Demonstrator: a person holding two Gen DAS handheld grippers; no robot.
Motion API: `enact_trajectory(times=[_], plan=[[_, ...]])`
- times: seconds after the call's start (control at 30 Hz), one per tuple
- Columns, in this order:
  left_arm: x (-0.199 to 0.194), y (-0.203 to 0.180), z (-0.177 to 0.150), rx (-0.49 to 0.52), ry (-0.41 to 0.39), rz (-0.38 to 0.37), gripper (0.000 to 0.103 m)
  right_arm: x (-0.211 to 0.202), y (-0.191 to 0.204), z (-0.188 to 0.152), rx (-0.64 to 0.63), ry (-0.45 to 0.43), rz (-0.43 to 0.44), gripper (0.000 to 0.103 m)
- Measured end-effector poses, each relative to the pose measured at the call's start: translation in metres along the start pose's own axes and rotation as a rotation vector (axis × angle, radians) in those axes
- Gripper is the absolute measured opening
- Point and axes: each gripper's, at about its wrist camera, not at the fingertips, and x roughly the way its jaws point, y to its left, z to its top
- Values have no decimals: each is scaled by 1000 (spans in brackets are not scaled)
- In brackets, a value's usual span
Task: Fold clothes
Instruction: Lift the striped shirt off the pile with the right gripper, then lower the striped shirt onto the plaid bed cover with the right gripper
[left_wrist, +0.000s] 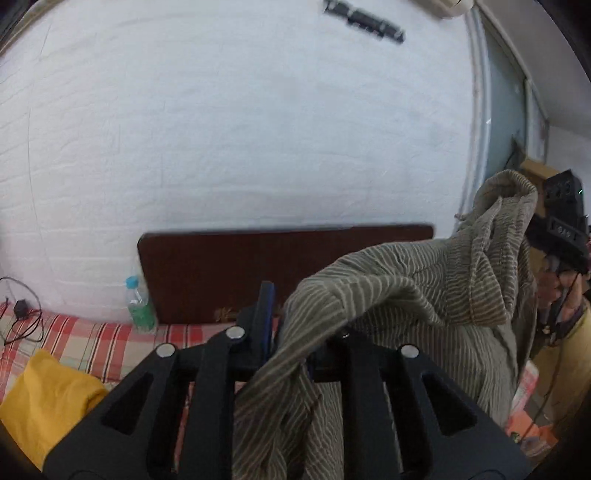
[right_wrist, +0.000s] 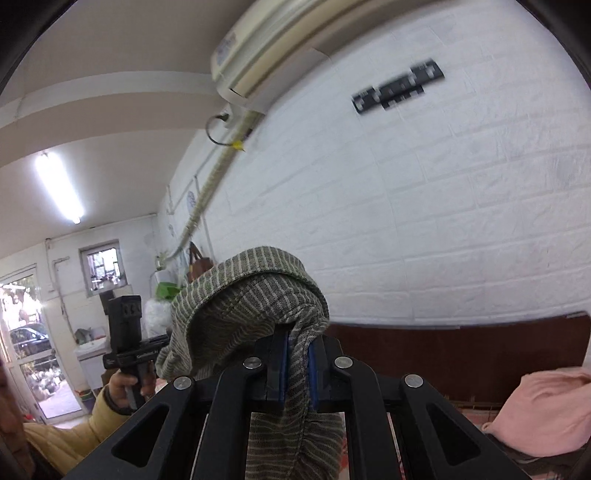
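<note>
A white brick-pattern wall (right_wrist: 424, 221) fills most of both views. A dark wooden headboard (left_wrist: 258, 266) runs along its base, above a red plaid bedsheet (left_wrist: 85, 339). An air conditioner (right_wrist: 280, 40) hangs at upper centre; a fluorescent tube (right_wrist: 59, 186) glows at left, above a glass door (right_wrist: 22, 343) and small window (right_wrist: 101, 266).

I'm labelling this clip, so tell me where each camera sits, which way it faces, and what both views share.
Left wrist: on the left gripper, facing the white brick wall over the headboard; shows its fingers shut on the striped garment, plus the right gripper.
Right wrist: on the right gripper, facing the same wall and the air conditioner; shows its fingers clamping the striped garment, plus the left hand holding its gripper.
Shared: garment, wall, headboard.
</note>
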Motion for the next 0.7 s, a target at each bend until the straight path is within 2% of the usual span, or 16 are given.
enact_trajectory(times=[0.1, 0.17, 0.23, 0.37, 0.5, 0.57, 0.6, 0.63, 0.67, 0.7], plan=[[89, 16, -33, -34, 167, 30, 16, 74, -55, -34, 84, 142, -92, 9], [142, 22, -54, -44, 250, 50, 16, 116, -89, -62, 117, 222, -167, 9], [180, 27, -65, -63, 319, 39, 16, 152, -125, -92, 191, 292, -210, 9], [230, 41, -87, -121, 393, 29, 16, 203, -183, -143, 285, 405, -309, 9], [262, 59, -94, -201, 457, -9, 16, 229, -224, -173, 379, 430, -340, 9], [279, 68, -100, -250, 493, 10, 19, 238, -241, -186, 428, 445, -356, 10], [290, 73, -106, -272, 535, 9, 25, 241, -249, -192, 443, 459, -372, 10], [300, 78, -113, -293, 576, 9, 34, 244, -256, -199, 458, 473, -388, 16], [301, 82, -118, -318, 587, 2, 37, 247, -264, -206, 473, 487, -404, 29], [302, 87, -123, -343, 599, -6, 39, 249, -270, -212, 493, 502, -417, 36]])
